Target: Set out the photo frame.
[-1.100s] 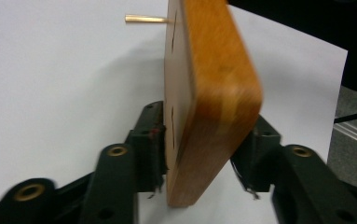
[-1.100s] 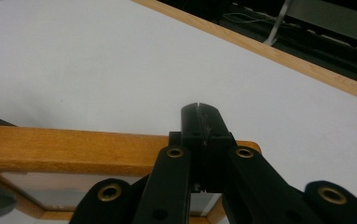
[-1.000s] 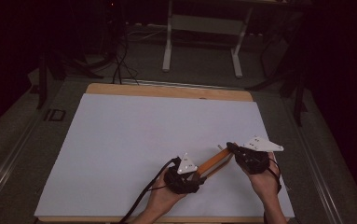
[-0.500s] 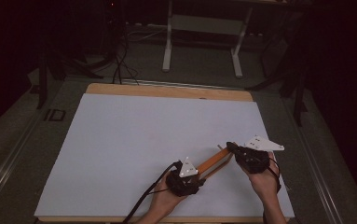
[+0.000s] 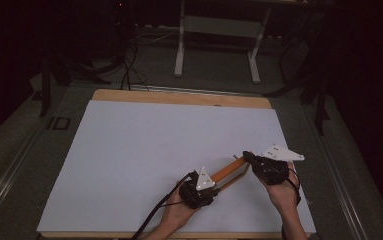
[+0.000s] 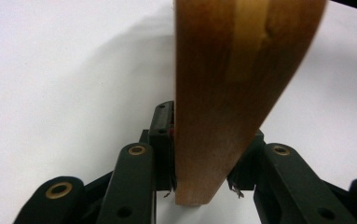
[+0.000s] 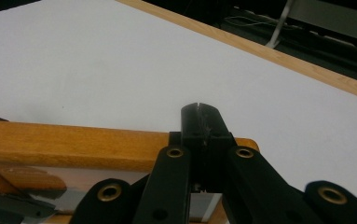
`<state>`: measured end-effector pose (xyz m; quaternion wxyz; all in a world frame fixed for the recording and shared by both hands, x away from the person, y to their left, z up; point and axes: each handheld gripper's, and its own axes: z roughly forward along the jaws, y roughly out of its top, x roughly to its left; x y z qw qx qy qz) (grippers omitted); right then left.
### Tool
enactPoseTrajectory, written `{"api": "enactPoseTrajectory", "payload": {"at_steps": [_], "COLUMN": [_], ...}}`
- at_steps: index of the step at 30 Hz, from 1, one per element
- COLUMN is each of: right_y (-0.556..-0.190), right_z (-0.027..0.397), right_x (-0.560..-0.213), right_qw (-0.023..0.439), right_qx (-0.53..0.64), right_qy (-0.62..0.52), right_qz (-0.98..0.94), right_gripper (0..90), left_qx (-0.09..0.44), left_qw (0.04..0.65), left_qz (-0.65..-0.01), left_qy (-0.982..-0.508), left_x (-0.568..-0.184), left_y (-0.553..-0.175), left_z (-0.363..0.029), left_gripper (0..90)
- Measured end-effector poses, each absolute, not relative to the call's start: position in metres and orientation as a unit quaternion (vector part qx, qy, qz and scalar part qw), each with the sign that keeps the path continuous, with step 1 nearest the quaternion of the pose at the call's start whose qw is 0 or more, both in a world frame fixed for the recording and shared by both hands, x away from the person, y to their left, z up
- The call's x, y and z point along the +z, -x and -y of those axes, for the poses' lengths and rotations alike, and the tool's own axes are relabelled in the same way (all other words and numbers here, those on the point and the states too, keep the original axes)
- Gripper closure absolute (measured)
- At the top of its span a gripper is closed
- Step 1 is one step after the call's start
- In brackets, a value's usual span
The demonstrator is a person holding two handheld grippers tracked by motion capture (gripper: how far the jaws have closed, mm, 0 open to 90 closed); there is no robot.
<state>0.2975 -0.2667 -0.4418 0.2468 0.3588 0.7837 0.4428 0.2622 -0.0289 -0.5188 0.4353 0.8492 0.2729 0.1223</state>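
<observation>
While a broad, matte white tabletop [image 5: 144,165] with a pale wooden edge filled the scene, a slim frame of smooth orange-brown wood [image 5: 229,170] lay near its right front. The left tool [image 5: 214,184] had just closed onto the frame's near end; the right tool [image 5: 246,157] was clamped on its far end.

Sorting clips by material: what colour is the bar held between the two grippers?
Orange-brown wood; the bar shows best in the left gripper view.
</observation>
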Motion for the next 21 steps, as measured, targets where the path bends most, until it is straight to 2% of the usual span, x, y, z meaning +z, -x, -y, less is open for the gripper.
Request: {"api": "enactPoseTrajectory", "payload": {"at_steps": [12,21], "right_y": [-0.292,-0.291], "right_z": [0.274,0.279], "right_x": [-0.433,-0.432], "right_qw": [0.260,0.262], "right_qx": [0.453,0.454], "right_qy": [-0.356,-0.360], "right_qz": [-0.774,-0.772], "right_gripper": [90.0,90.0], "left_qx": [0.123,0.129], "left_qw": [0.443,0.436], "left_qz": [-0.257,-0.209], "left_qy": [-0.850,-0.866], "left_x": [-0.497,-0.469], "left_y": [-0.274,-0.285], "left_z": [0.025,0.025], "left_gripper": [69.1,69.1]}}
